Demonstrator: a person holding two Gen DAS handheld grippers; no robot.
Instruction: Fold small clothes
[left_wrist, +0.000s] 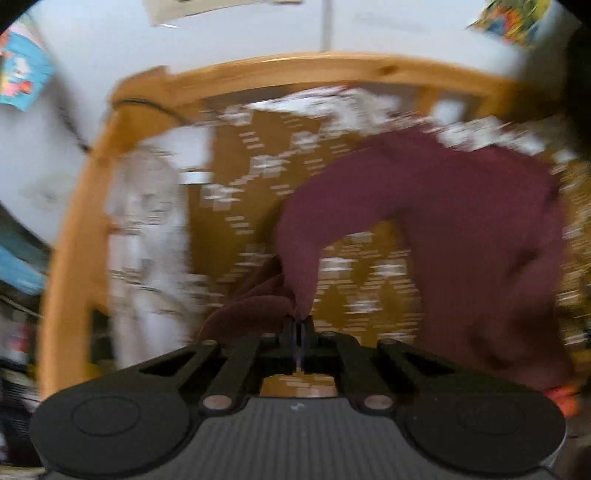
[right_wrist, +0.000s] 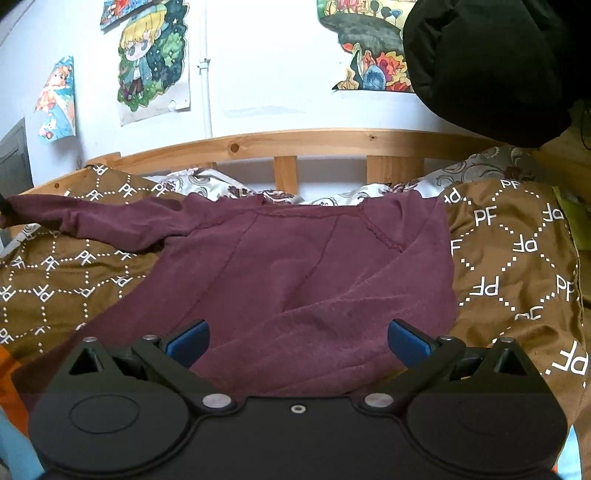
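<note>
A maroon long-sleeved top lies spread on a brown patterned bedcover. My left gripper is shut on the end of the top's sleeve and holds it lifted off the cover; this view is blurred by motion. In the right wrist view that sleeve stretches out to the far left edge. My right gripper is open and empty, its blue pads spread wide just above the top's lower part.
A wooden bed frame rail runs along the back against a white wall with posters. A white patterned pillow or sheet lies behind the top. A black garment hangs at upper right. A white cloth lies at left.
</note>
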